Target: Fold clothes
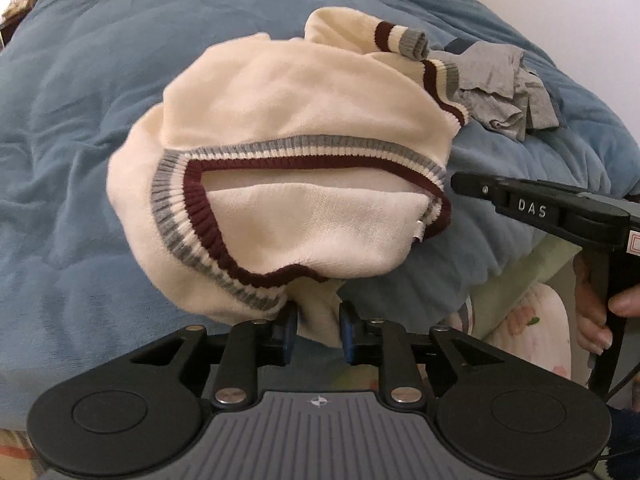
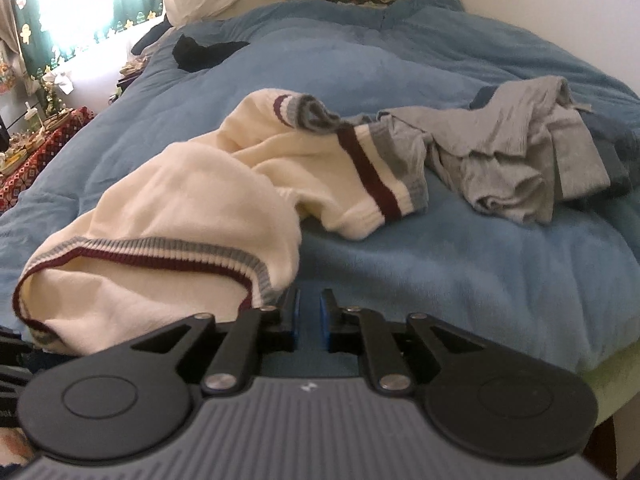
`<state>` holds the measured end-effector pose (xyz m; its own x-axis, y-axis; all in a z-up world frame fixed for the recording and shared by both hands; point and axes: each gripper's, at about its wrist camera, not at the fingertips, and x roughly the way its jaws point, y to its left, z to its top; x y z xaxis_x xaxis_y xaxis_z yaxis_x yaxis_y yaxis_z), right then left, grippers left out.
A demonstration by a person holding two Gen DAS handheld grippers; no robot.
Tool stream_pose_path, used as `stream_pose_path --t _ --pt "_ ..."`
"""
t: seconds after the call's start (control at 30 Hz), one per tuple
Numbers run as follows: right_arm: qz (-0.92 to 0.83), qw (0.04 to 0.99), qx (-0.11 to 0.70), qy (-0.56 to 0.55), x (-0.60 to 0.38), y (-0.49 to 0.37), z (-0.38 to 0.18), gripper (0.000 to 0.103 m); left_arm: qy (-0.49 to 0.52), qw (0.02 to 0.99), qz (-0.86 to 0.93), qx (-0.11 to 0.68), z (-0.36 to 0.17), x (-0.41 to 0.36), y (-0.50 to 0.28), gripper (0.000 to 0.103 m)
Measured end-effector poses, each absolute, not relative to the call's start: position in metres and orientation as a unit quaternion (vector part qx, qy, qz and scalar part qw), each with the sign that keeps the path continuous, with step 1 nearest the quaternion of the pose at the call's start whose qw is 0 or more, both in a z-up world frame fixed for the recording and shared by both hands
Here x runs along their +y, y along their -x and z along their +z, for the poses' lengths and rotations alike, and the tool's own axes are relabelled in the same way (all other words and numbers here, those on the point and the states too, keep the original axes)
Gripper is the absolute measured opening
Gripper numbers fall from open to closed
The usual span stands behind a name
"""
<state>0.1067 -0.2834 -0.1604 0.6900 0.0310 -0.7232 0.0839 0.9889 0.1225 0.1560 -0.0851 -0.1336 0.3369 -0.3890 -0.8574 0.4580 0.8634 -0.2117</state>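
A cream sweater (image 1: 296, 120) with maroon and grey striped trim lies crumpled on the blue blanket (image 1: 80, 152), its ribbed neck opening towards me. My left gripper (image 1: 318, 326) stands at the sweater's near edge, jaws slightly apart, with a fold of cream cloth loose between the blue pads. In the right wrist view the sweater (image 2: 168, 208) lies to the left. My right gripper (image 2: 310, 314) is just beside the ribbed trim, jaws a narrow gap apart, with only blanket showing between them. From the left wrist view, the right gripper (image 1: 460, 182) is just off the sweater's right side.
A crumpled grey garment (image 2: 520, 160) lies just beyond the sweater at the right. A black garment (image 2: 204, 54) sits far back on the blanket (image 2: 440, 260). The bed's edge with a green sheet (image 1: 520, 276) runs at the right. Cluttered red patterned cloth (image 2: 36, 160) stands below a bright window at the left.
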Motion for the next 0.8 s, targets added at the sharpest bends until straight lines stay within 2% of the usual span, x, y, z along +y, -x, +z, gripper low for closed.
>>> stream_pose_path --t 0.6,0.67,0.73,0.8 --pt "0.059 0.904 0.421 -0.053 -0.2 -0.063 -0.164 0.013 0.001 0.852 -0.216 0.477 -0.124 -0.005 -0.133 0.024" --pt "0.07 0.903 0.421 -0.044 -0.187 -0.062 -0.161 0.014 0.015 0.855 -0.208 0.475 -0.125 0.005 -0.132 0.024" --pt "0.082 0.903 0.421 -0.036 -0.174 -0.062 -0.159 0.021 0.03 0.856 -0.202 0.474 -0.127 0.016 -0.131 0.024" --pt "0.095 0.902 0.421 -0.029 -0.16 -0.062 -0.157 0.022 0.042 0.857 -0.198 0.473 -0.128 0.025 -0.13 0.025"
